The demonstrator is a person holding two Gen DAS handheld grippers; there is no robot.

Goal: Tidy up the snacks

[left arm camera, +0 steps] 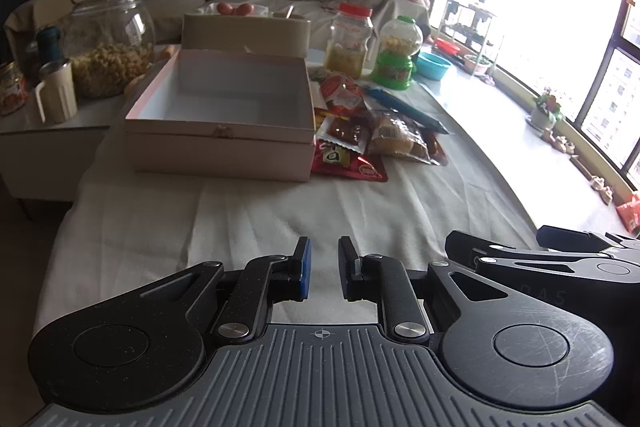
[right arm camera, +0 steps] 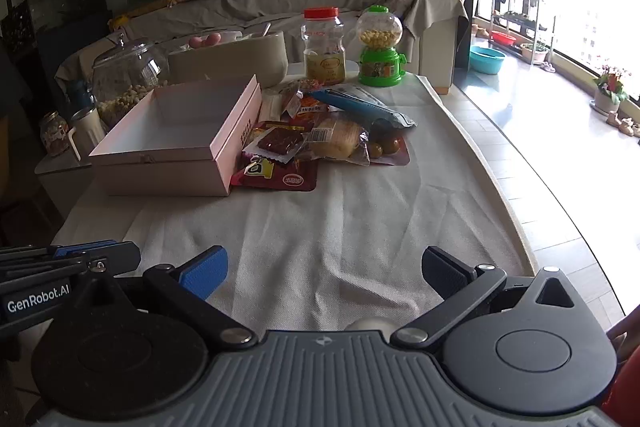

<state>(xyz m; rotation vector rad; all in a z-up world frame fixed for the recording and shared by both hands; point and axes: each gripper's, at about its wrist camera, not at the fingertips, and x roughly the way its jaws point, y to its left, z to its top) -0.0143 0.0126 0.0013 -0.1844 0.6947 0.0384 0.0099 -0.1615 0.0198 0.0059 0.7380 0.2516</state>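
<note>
Nearest in, the left claw (left arm camera: 323, 269) hovers over the white cloth (right arm camera: 320, 227), its jaws drawn close with a narrow gap, grasping nothing. Just beside it, the right claw (right arm camera: 324, 273) is spread wide, released. Further along the counter sits the pink box (right arm camera: 180, 143), lid off, interior bare. Touching its right side lies the heap of snack packets (right arm camera: 320, 139). Behind them stand a red-capped jar (right arm camera: 323, 47) and a green candy dispenser (right arm camera: 379, 47).
</note>
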